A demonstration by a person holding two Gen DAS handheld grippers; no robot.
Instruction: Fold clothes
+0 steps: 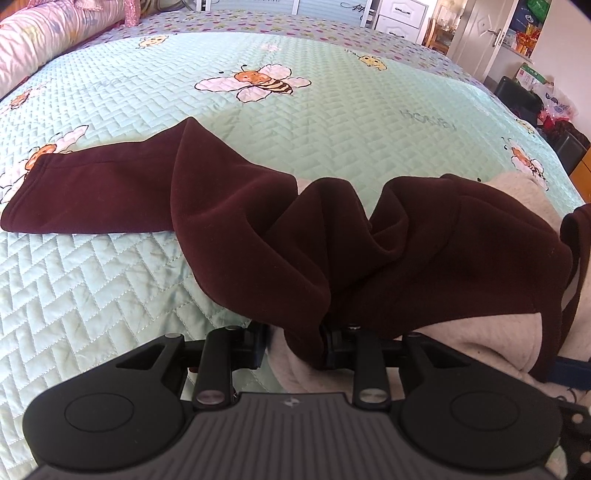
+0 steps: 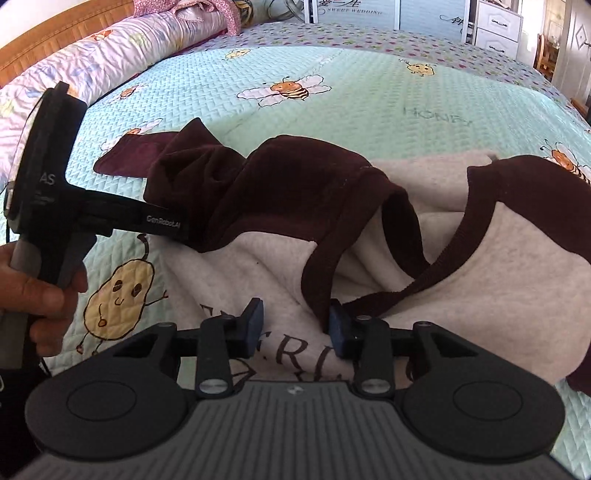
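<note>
A light grey sweatshirt (image 2: 517,258) with maroon sleeves and a maroon neckband (image 2: 317,273) lies crumpled on the bed, dark lettering on its chest. In the left wrist view one maroon sleeve (image 1: 221,206) stretches away to the left, its cuff flat on the quilt. My left gripper (image 1: 295,347) stands open, with sleeve fabric draped over the right finger and hanging into the gap. From the right wrist view the left gripper (image 2: 173,227) pushes into the bunched sleeve (image 2: 277,177). My right gripper (image 2: 295,326) is open just above the chest, its right pad touching the neckband.
A mint quilted bedspread (image 1: 332,129) with bee prints covers the bed. A rolled pink quilt (image 1: 44,33) lies along the far left. A hand (image 2: 37,295) holds the left gripper's handle. White drawers (image 1: 399,14), a door (image 1: 480,33) and bags (image 1: 554,99) stand beyond the bed's right edge.
</note>
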